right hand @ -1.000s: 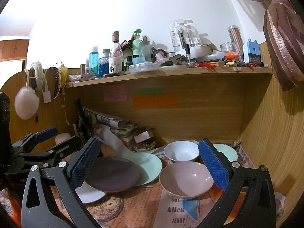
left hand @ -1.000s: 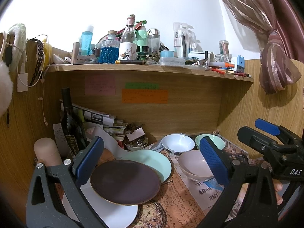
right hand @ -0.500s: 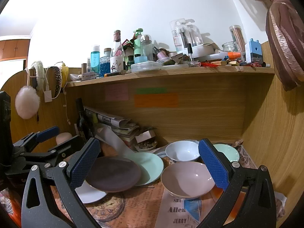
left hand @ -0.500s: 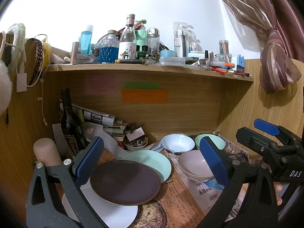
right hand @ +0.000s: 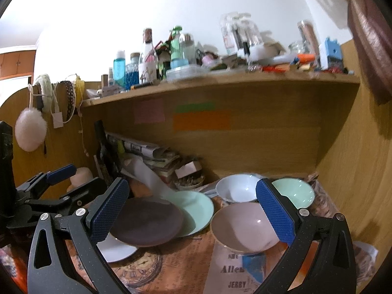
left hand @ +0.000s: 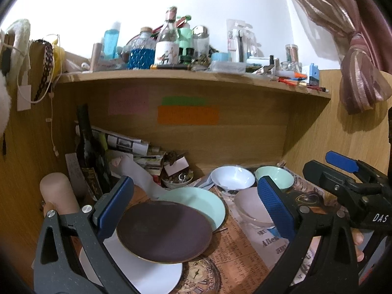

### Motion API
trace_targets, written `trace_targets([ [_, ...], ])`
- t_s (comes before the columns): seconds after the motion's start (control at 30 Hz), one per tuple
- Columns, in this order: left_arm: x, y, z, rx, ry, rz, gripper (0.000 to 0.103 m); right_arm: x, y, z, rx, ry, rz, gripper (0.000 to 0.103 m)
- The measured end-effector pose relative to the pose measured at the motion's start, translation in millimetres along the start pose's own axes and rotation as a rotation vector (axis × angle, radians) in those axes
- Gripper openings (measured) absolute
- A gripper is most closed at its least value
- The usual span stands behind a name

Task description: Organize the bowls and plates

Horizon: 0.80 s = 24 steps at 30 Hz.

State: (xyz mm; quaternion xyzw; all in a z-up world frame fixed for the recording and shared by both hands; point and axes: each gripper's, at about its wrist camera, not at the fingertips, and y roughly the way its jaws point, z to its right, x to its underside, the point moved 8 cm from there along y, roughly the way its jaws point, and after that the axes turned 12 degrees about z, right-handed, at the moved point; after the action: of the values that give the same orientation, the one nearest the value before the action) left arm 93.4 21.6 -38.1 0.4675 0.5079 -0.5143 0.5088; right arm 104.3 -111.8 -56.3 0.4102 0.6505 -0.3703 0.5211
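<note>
Partly obscured: the white plate (left hand: 137,269) lies lowest in the stack, most of it covered by the dark brown plate (left hand: 164,230) and cut off by the left gripper's (left hand: 196,210) near finger. The mint plate (left hand: 201,203) shows only its far half, since the brown plate overlaps it. In the left wrist view the pink bowl (left hand: 250,208) is half hidden behind the blue pad of a finger; the right wrist view shows it whole (right hand: 242,227). That view is blurred by motion, and the bottles on the shelf (right hand: 220,80) cannot be read.

Count: three plates, overlapping on the left of the desk; three bowls on the right, namely pink in front, white bowl (right hand: 237,187) and mint bowl (right hand: 294,191) side by side behind it, all upright on newspaper (right hand: 232,269). A fourth small dish (left hand: 177,181) holding odds and ends sits further back, contents unclear.

Left gripper: jaws wide apart, empty, above the plates. Right gripper (right hand: 193,210): jaws wide apart, empty, above the pink bowl. Fingertips of the person's hand (left hand: 357,242) show beneath the right gripper in the left view.
</note>
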Motion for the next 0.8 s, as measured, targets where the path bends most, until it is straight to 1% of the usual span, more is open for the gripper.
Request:
trace_targets([
  [0.23,27.1,14.9,-30.7,-0.022,-0.009,-0.09,0.103,31.8,32.1,-2.9,-0.033,0.042,-0.106,0.103],
  [0.33,38.2,21.1,-47.0,-0.039,-0.028,-0.118,0.103,45.9,43.9,-6.0,-0.033,0.028,-0.14,0.103],
  [0.4,47.1,27.4,-60.5,-0.064,-0.023,-0.146,0.103,55.2,51.6,-10.6,-0.035,0.012,-0.164,0.103],
  [0.5,62.0,36.9,-78.7,-0.089,-0.017,-0.201,0.103,70.5,65.4,-19.9,-0.06,-0.002,-0.219,0.103],
  [0.6,78.4,48.8,-99.5,-0.109,-0.041,-0.263,0.103,84.7,78.1,-26.9,-0.071,-0.011,-0.261,0.103],
  [0.67,87.7,56.4,-110.6,-0.102,-0.057,-0.303,0.103,94.1,86.3,-28.9,-0.074,-0.005,-0.292,0.103],
  [0.73,97.4,65.5,-123.4,-0.123,-0.052,-0.344,0.103,103.5,94.8,-29.6,-0.077,0.012,-0.326,0.103],
  [0.8,106.0,74.2,-132.0,-0.122,-0.047,-0.379,0.103,112.4,102.6,-28.4,-0.084,0.035,-0.363,0.103],
])
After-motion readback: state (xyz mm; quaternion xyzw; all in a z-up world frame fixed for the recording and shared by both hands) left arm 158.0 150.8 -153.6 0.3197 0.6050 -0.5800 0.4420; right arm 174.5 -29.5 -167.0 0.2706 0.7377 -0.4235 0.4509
